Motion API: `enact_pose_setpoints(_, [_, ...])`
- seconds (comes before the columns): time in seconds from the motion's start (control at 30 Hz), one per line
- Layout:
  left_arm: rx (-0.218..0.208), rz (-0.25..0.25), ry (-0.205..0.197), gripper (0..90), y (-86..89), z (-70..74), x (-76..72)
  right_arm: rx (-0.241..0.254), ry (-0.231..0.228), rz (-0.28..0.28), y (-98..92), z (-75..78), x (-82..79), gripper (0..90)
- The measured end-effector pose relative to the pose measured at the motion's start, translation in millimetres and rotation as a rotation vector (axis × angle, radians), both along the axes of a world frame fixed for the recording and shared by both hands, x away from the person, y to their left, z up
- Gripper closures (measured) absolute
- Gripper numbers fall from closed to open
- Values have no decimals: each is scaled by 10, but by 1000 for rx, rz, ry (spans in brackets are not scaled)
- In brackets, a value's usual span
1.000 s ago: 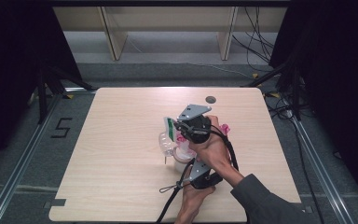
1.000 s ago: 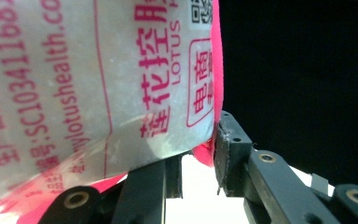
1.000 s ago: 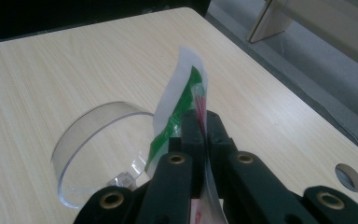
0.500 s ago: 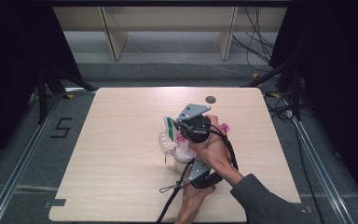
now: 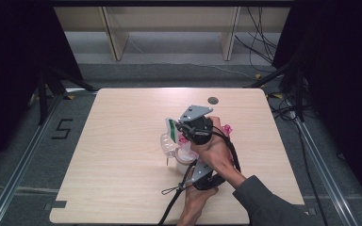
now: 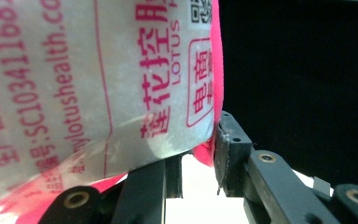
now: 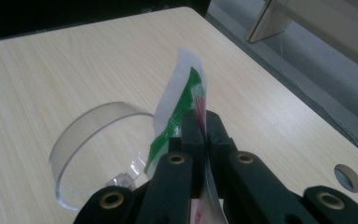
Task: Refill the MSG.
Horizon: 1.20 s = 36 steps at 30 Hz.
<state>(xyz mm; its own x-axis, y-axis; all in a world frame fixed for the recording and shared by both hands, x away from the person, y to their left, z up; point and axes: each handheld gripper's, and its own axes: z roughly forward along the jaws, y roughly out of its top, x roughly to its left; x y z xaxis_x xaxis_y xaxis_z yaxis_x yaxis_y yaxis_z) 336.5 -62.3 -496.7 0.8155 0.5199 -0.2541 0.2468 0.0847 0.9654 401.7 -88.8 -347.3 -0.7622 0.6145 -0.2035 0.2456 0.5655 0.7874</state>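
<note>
High view: pale wood-grain table [image 5: 122, 155], rounded corners, with a small dark round hole [image 5: 212, 100] near the far edge. Both hands meet right of centre. The right gripper [image 5: 185, 128], topped by a grey three-cornered plate, sits farther from the person; the left gripper [image 5: 188, 175] sits nearer, its black cable trailing off the near edge. Between them is a soft sachet [image 5: 175, 133], white with a green band at its upper end and pink lower down. A clear plastic cup [image 5: 168, 145] lies on the table just left of the sachet. Crumpled pink wrapping [image 5: 225, 129] shows just right of the right gripper.

Left gripper view: the sachet [image 6: 98, 79] is very close, matte white film with pink printed characters and a bright pink edge. Its lower corner sits between the black jaws, which stand partly apart; the pad [image 6: 226, 144] on the right side touches the pink edge. The grip reads as a pinch on the packet's bulk.

Right gripper view: black jaws pressed flat together on the sachet's [image 7: 186, 95] thin sealed top, the green-and-white tab standing upright above them. The cup [image 7: 91, 140] lies on its side to the left, a transparent curved wall, open rim facing the camera. The table hole [image 7: 347, 178] is at far right.
</note>
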Motion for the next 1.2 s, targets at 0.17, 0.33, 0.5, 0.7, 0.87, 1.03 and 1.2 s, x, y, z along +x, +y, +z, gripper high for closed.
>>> enact_pose_setpoints(0.17, [4,0,2,743,-3,2,1,-4,1,9,-9,5,-2,900])
enact_pose_setpoints(0.33, [11,1,0,743,-1,-4,6,4,-10,16,-20,9,4,900])
enact_pose_setpoints(0.5, [24,3,2,743,-3,-15,9,19,2,11,-43,11,-4,900])
enact_pose_setpoints(0.7, [71,9,4,743,12,-41,29,41,-6,13,-89,17,-3,900])
enact_pose_setpoints(0.87, [100,0,19,741,21,-53,35,67,-5,-6,-147,17,-13,900])
enact_pose_setpoints(1.03, [122,-2,42,742,20,-93,54,98,5,-9,-262,31,-28,900])
enact_pose_setpoints(1.2, [67,8,70,741,-23,-104,32,132,8,-23,-338,29,-49,900])
